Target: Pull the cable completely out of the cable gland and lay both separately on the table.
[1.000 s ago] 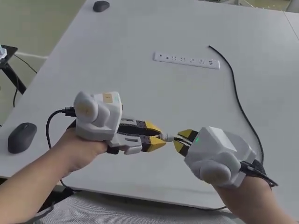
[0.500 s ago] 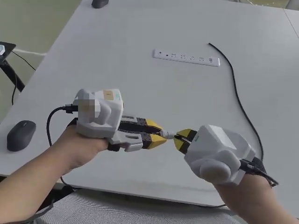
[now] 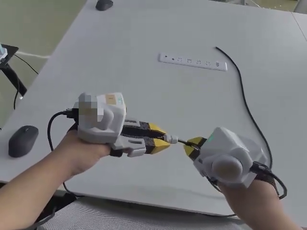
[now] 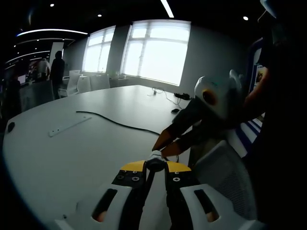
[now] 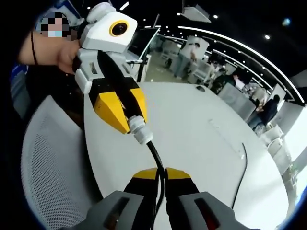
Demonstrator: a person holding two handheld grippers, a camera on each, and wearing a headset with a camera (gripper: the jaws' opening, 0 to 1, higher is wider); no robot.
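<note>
Head view: the left gripper (image 3: 165,142) is hanging above the near edge of the counter (image 3: 144,91), its yellow jaws closing tight on the white cable gland (image 3: 171,140), which is sticking out past their tips toward the right gripper (image 3: 192,145). The right gripper is facing it tip to tip, just beside it, pinching the thin black cable (image 3: 182,142) that is running out of the gland. A white power strip (image 3: 193,61) is lying well beyond both grippers, a black cord (image 3: 247,105) is trailing from it past the right gripper's outer side, and a dark mouse (image 3: 22,140) is sitting outboard of the left gripper. Left gripper view: the left gripper (image 4: 154,166) is holding the cable gland (image 4: 154,160) clamped at its tips; the right gripper (image 4: 162,142) is coming in from the right just ahead, its jaws drawn together, while the power strip (image 4: 67,126) and the black cord (image 4: 120,122) are lying far forward and to the left. Right gripper view: the right gripper (image 5: 157,175) is gripping the cable (image 5: 156,154) between its closed jaws; the cable is rising straight ahead into the cable gland (image 5: 140,130), which is sitting in the left gripper (image 5: 130,120) just beyond. A mesh chair (image 5: 53,158) is showing below and to the left of both grippers.
</note>
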